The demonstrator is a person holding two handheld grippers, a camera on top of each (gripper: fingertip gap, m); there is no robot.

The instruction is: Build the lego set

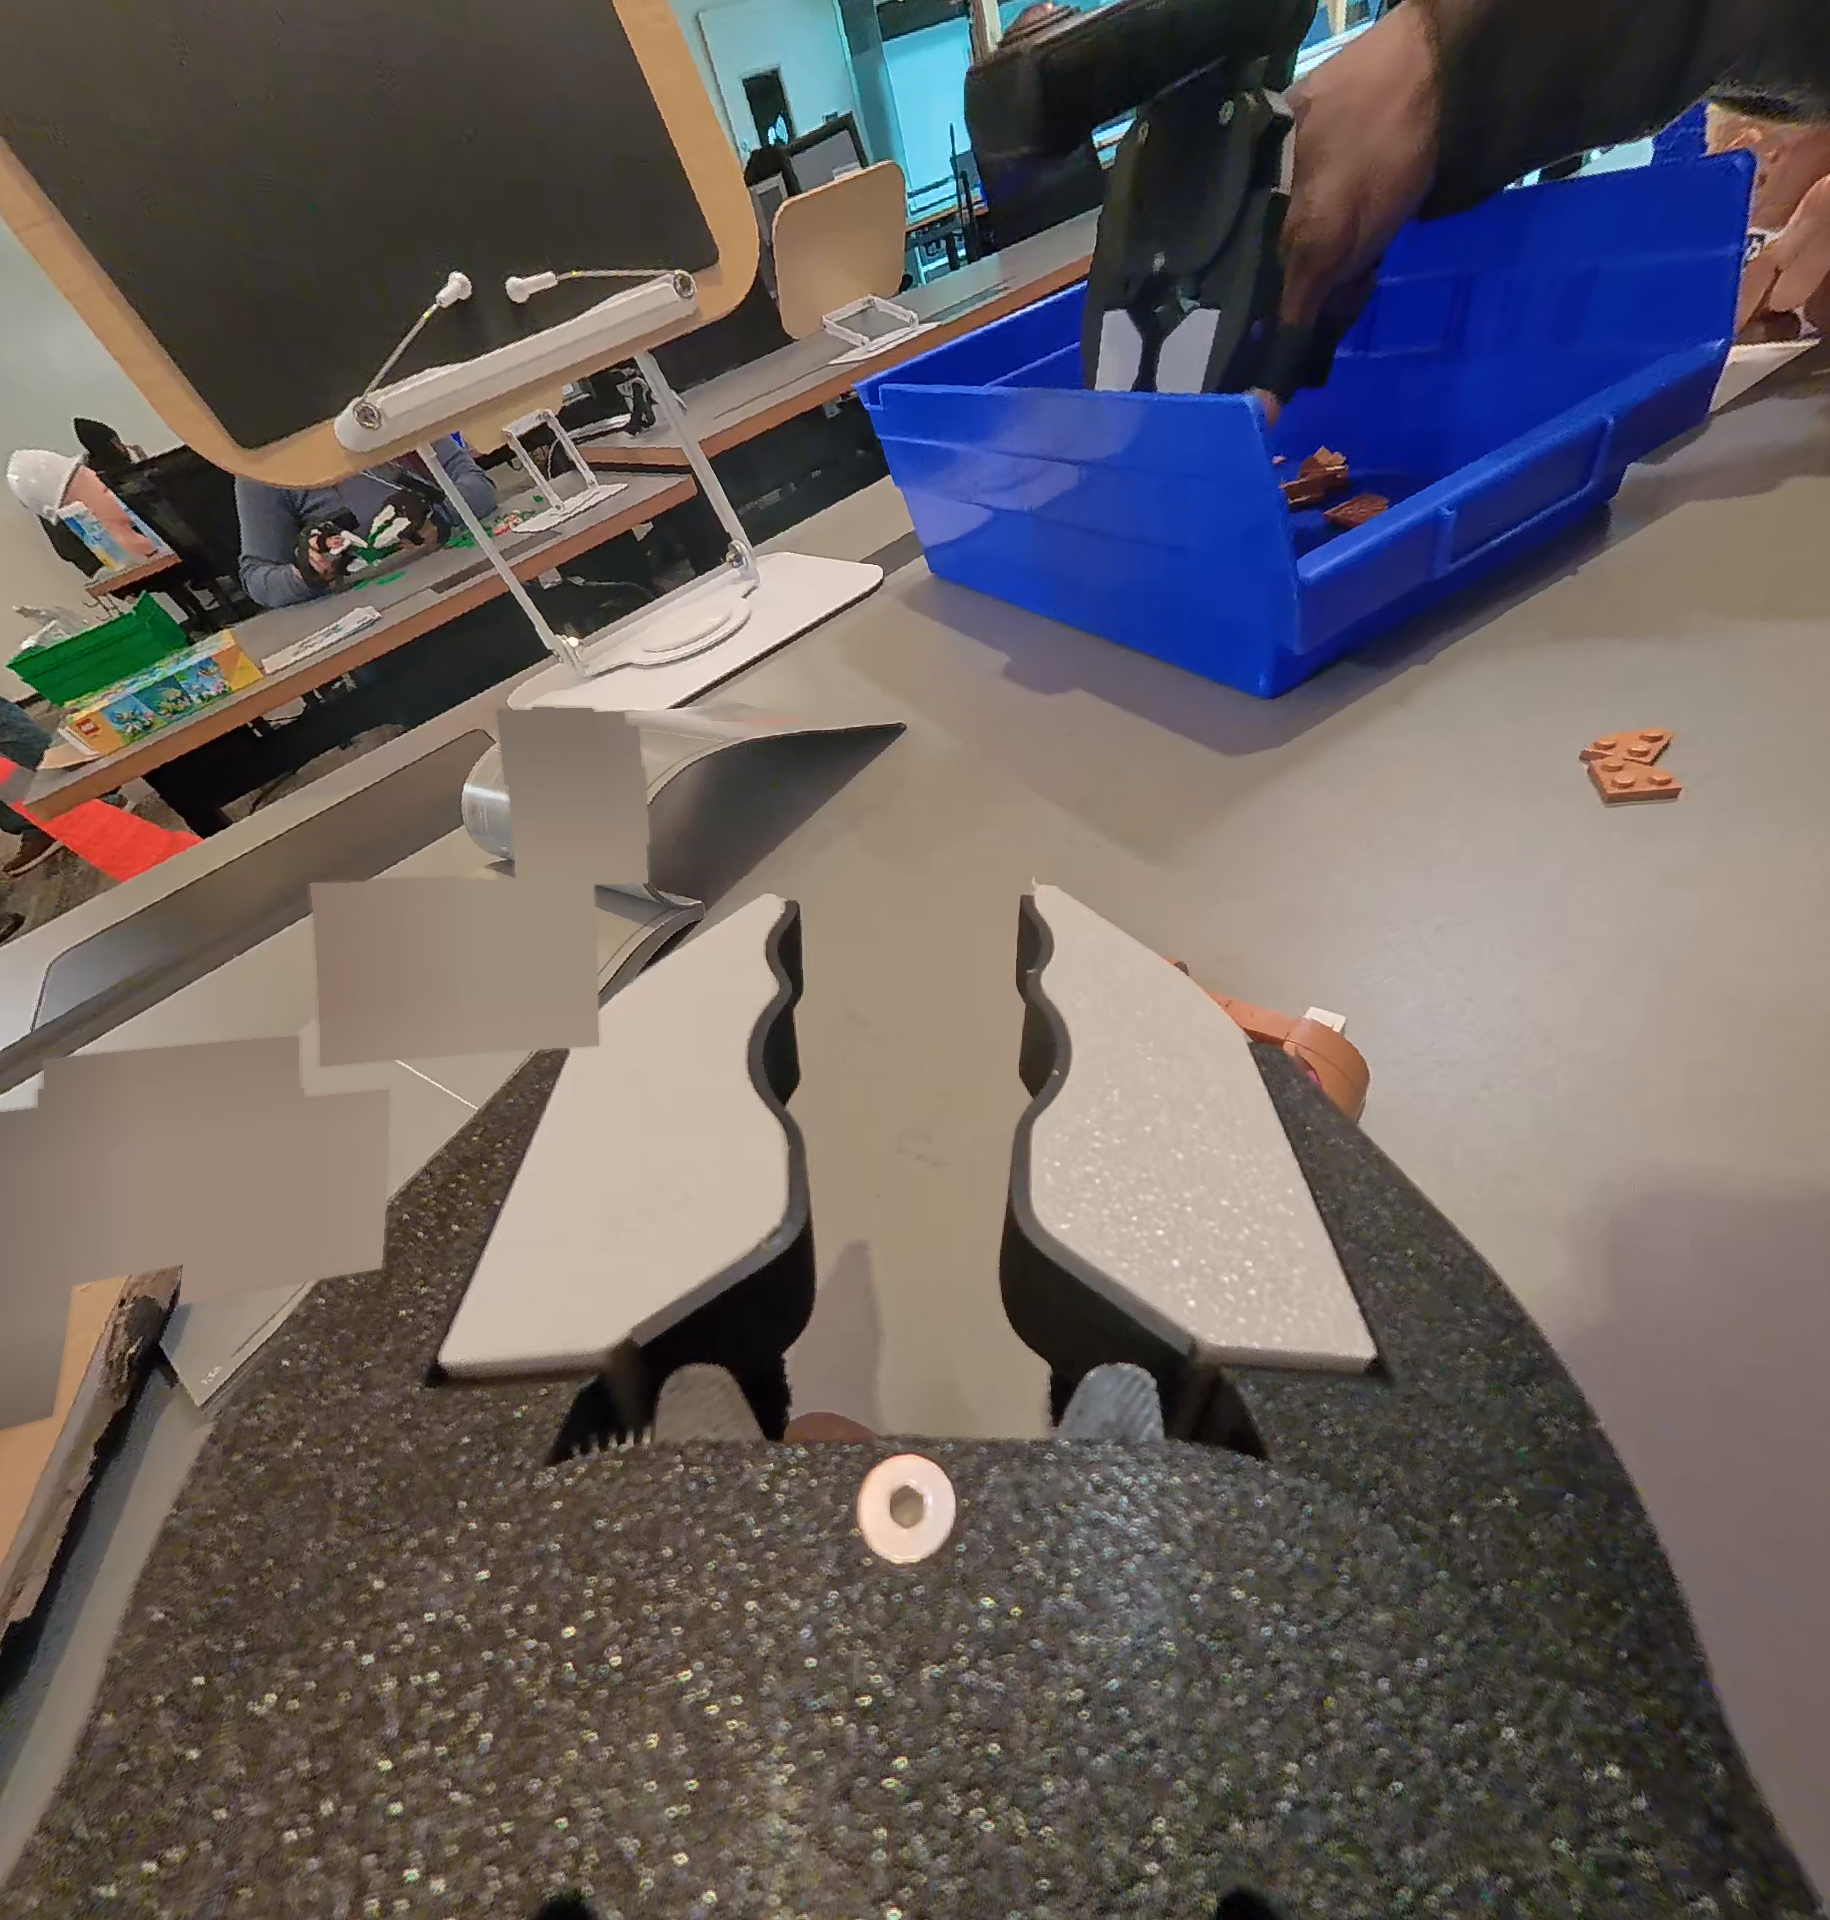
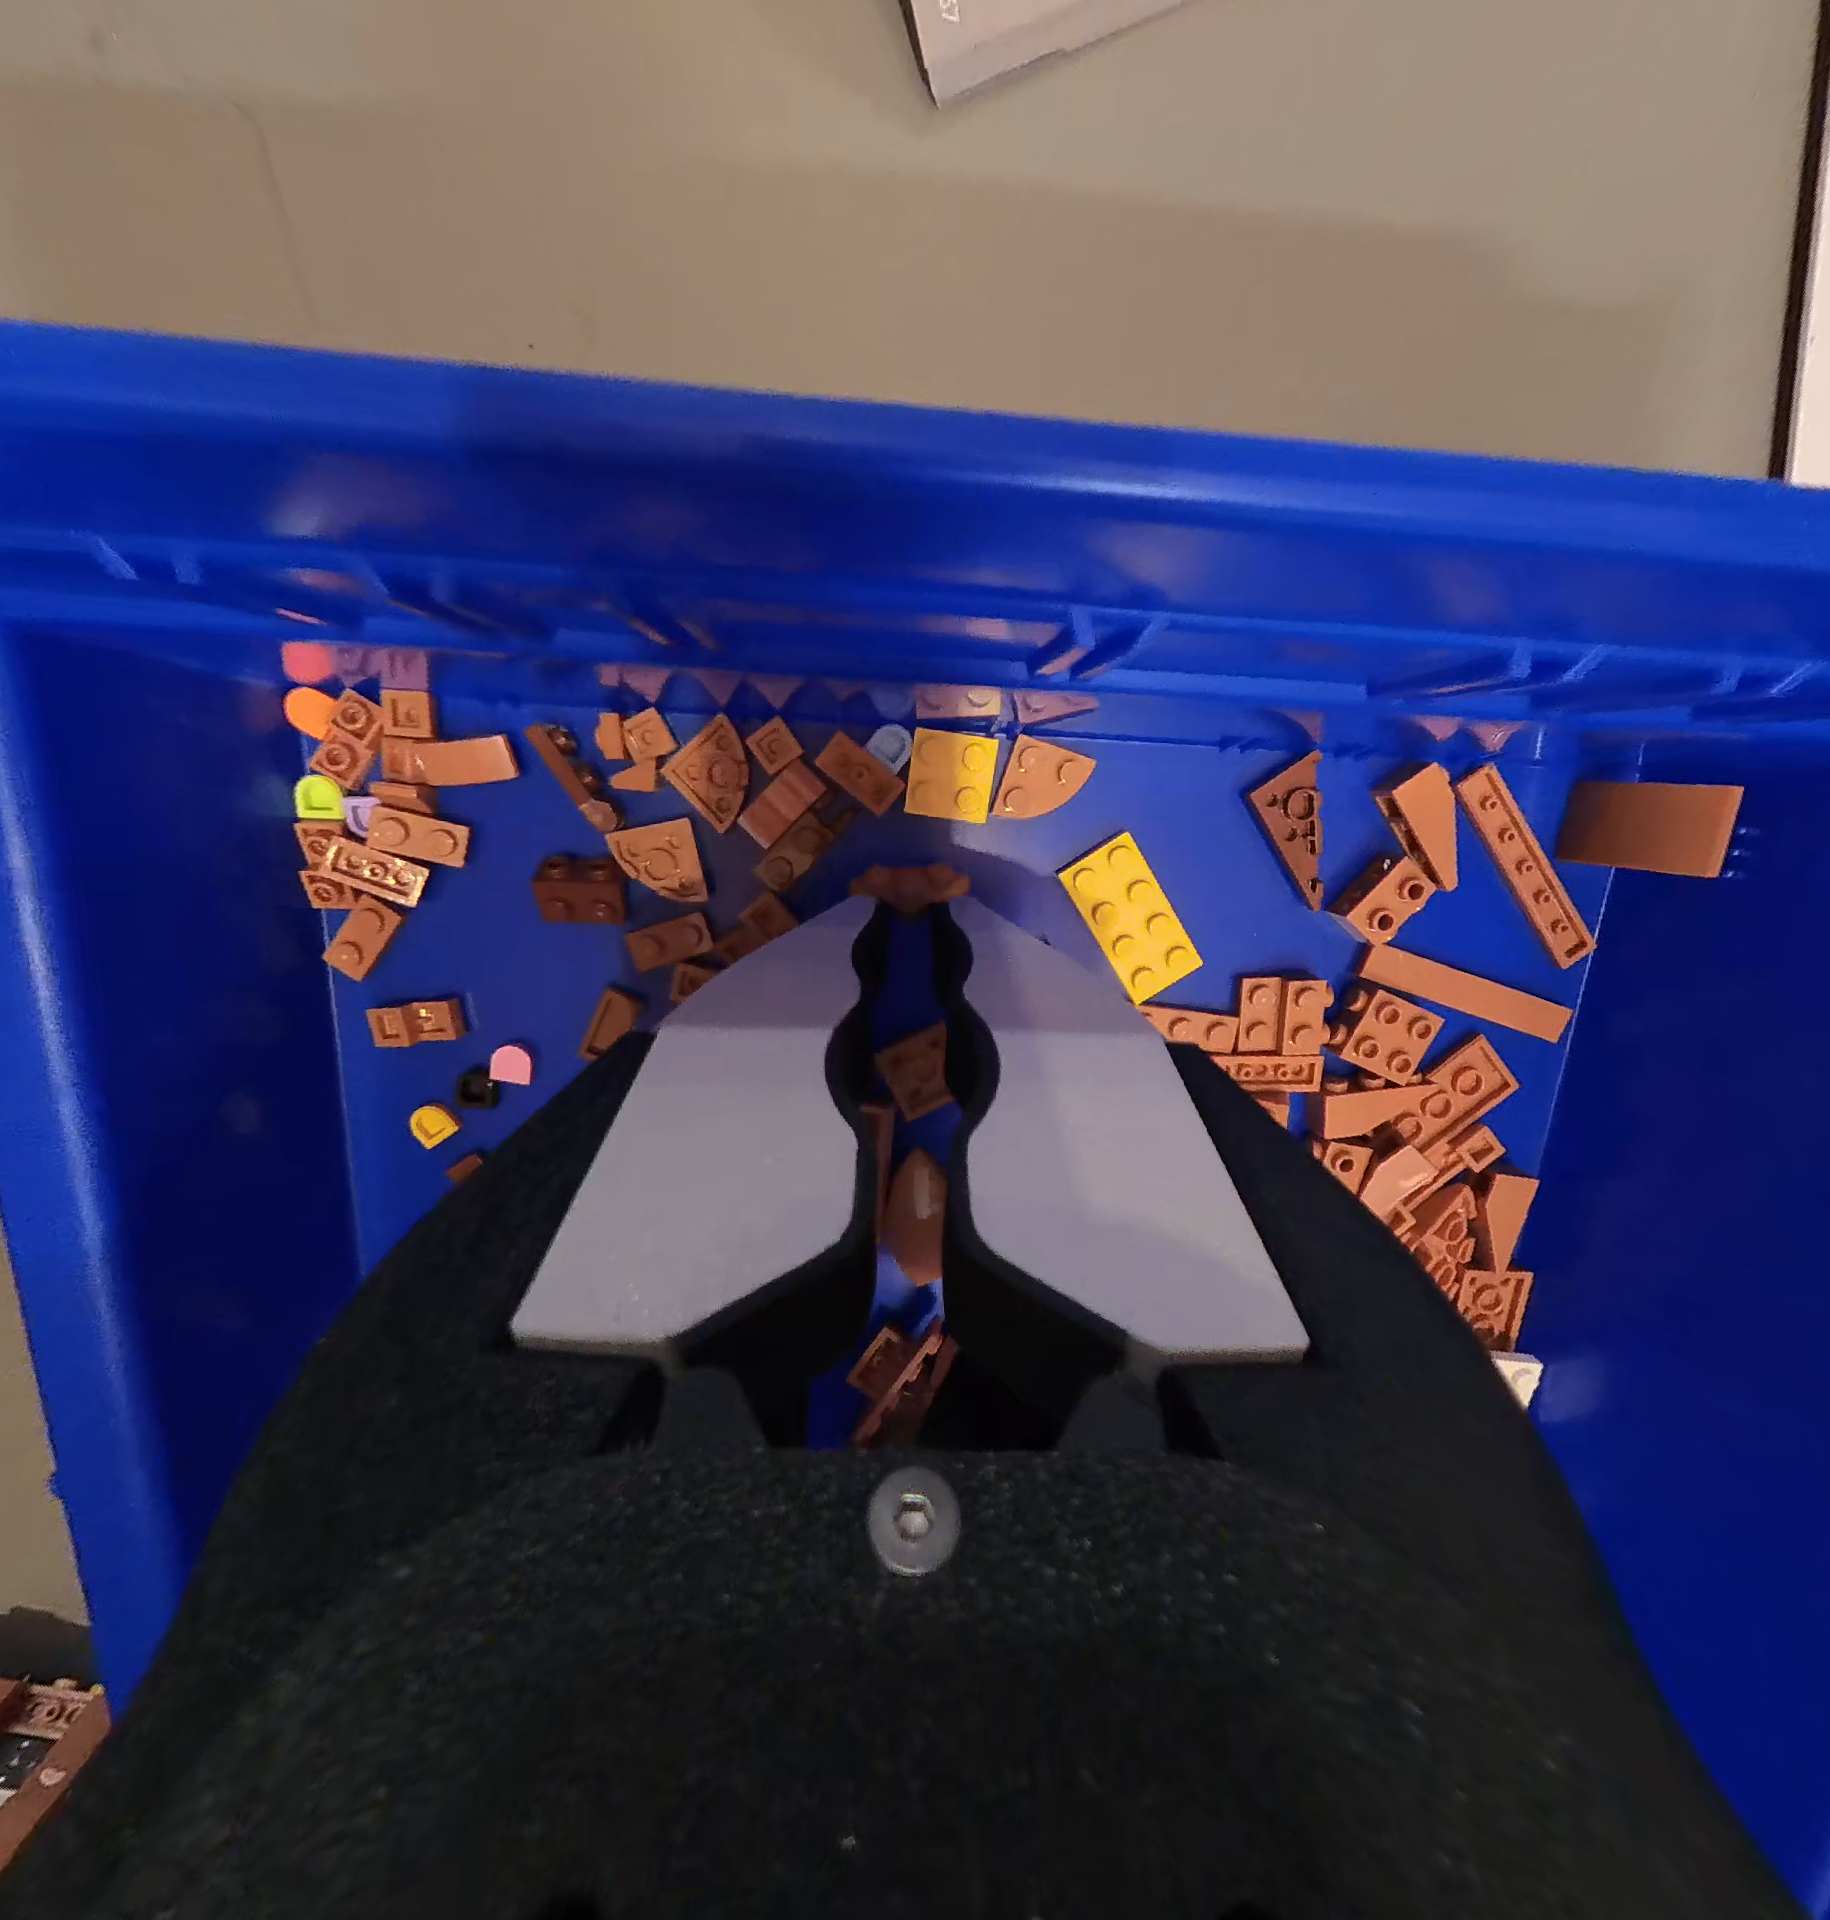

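Observation:
My right gripper (image 2: 909,906) reaches down into the blue bin (image 2: 890,499), and its tips are pinched on a small brown lego piece (image 2: 909,883). Many loose brown pieces (image 2: 682,790) lie on the bin floor, along with a yellow 2x2 brick (image 2: 950,774) and a yellow 2x4 brick (image 2: 1129,914). In the left wrist view the right gripper (image 1: 1160,353) shows inside the bin (image 1: 1098,509), held by a hand. My left gripper (image 1: 911,914) is open and empty above the grey table. A brown partial build (image 1: 1306,1039) lies just right of its right finger.
Two joined brown wedge plates (image 1: 1630,764) lie on the table to the right. A dark screen on a white stand (image 1: 682,623) stands at the back left, with an open booklet (image 1: 734,769) in front of it. People work at other tables behind.

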